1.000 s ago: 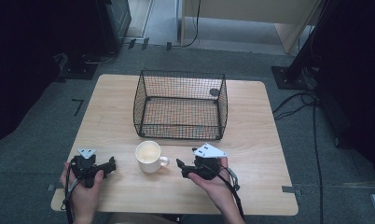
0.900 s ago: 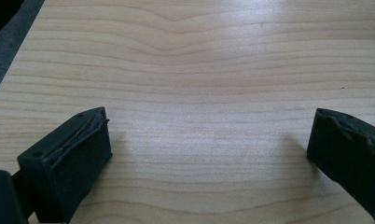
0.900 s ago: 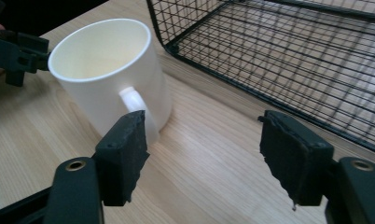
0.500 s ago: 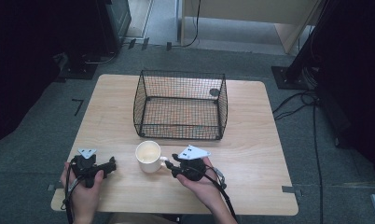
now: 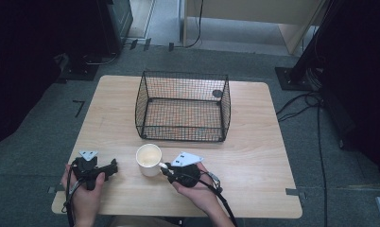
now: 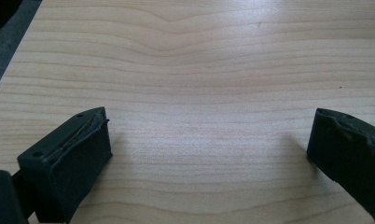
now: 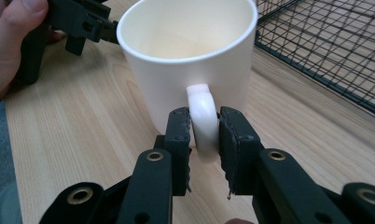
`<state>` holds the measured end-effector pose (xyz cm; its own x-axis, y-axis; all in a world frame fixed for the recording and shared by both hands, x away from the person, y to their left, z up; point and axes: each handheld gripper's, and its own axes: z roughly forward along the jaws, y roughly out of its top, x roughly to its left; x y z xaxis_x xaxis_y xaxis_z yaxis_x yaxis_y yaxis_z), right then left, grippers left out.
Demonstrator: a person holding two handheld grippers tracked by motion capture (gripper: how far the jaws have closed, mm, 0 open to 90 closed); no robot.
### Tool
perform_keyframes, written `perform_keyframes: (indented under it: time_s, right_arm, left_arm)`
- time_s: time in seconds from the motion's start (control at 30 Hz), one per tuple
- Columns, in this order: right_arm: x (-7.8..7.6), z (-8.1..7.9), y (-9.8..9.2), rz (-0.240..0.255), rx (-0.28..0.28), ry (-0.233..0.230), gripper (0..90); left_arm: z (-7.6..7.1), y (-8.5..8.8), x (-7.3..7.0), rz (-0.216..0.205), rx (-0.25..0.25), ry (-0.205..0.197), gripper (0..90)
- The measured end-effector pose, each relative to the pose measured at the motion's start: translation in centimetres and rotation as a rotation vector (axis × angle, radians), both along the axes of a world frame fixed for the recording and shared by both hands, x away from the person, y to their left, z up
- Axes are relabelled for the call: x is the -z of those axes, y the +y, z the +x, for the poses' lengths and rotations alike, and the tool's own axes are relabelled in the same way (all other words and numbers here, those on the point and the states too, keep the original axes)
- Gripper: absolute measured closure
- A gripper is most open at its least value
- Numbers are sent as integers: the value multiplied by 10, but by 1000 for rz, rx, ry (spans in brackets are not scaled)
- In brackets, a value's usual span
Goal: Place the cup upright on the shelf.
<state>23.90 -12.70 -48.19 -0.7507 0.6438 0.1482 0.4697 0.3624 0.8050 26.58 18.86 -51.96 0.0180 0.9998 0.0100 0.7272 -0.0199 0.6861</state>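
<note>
With the right gripper (image 7: 204, 126) just closed on the handle (image 7: 203, 116) of the mug (image 5: 149, 160) near the table's (image 5: 254, 156) front edge, it should be lifted level toward the wire basket (image 5: 183, 106), left gripper (image 5: 113, 166) kept wide.

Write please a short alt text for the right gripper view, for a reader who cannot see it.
The right tool has just closed its two black jaws on the handle of a white mug standing on a wooden table. A black wire basket stands behind on the right.
</note>
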Motion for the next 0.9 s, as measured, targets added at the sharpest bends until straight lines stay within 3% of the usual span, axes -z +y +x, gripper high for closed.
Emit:
perform_keyframes:
  time_s: [0.17, 0.3, 0.5, 0.9]
  right_arm:
    - [4, 0, 6, -14, -3, 9, 761]
    - [3, -2, 10, -38, -23, -19, 802]
    - [-4, -3, 9, 8, -9, -6, 806]
    - [-25, -4, -2, 33, -14, -1, 807]
  left_arm:
    - [0, 0, 0, 0, 0, 0, 0]
    - [0, 0, 0, -1, 1, -1, 0]
    - [0, 0, 0, 0, 2, 0, 0]
    - [0, 0, 0, 0, 3, 0, 0]
